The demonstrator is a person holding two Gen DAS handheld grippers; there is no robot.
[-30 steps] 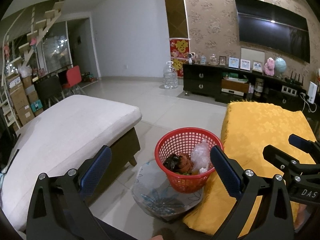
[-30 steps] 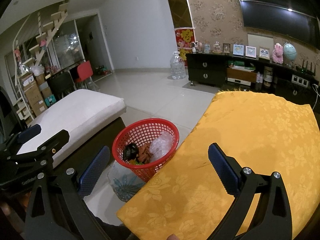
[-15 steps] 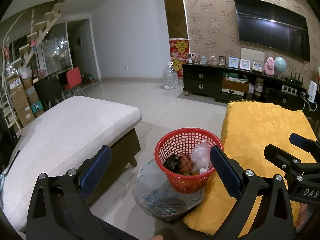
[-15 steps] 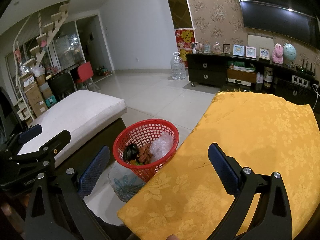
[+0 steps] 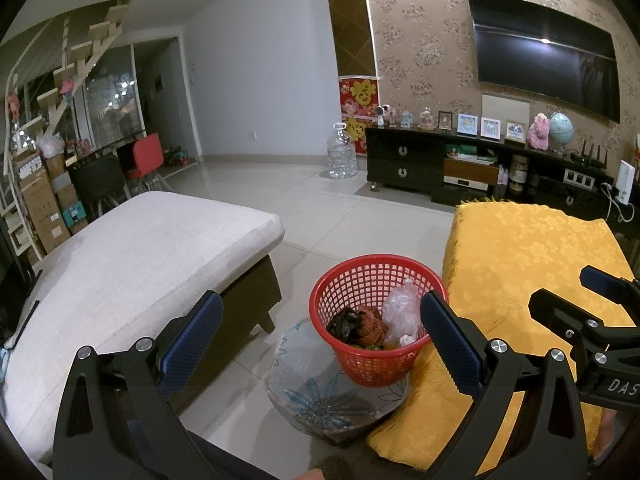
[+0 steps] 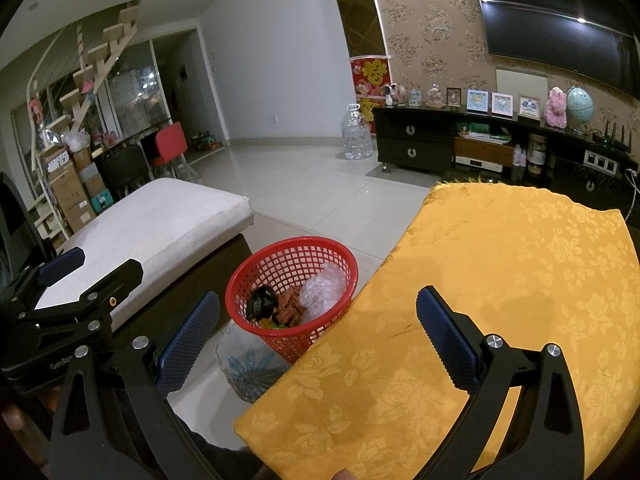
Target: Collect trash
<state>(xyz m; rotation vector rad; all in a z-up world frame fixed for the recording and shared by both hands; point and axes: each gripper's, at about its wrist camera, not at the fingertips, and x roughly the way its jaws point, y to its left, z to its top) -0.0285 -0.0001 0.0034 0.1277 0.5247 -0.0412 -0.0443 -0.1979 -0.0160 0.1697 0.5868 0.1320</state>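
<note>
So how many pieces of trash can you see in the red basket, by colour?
Black: 1, the crumpled wrapper
Orange-red: 1, the crinkled packet
Clear: 1, the plastic bag
Total: 3 clearly visible in the red basket; smaller green and yellow bits underneath are too hidden to count.

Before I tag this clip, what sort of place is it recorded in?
Most likely a home living room: a wall-mounted television above a dark media cabinet with framed photos, a cushioned beige daybed, and a red trash basket standing on the tiled floor.
</note>
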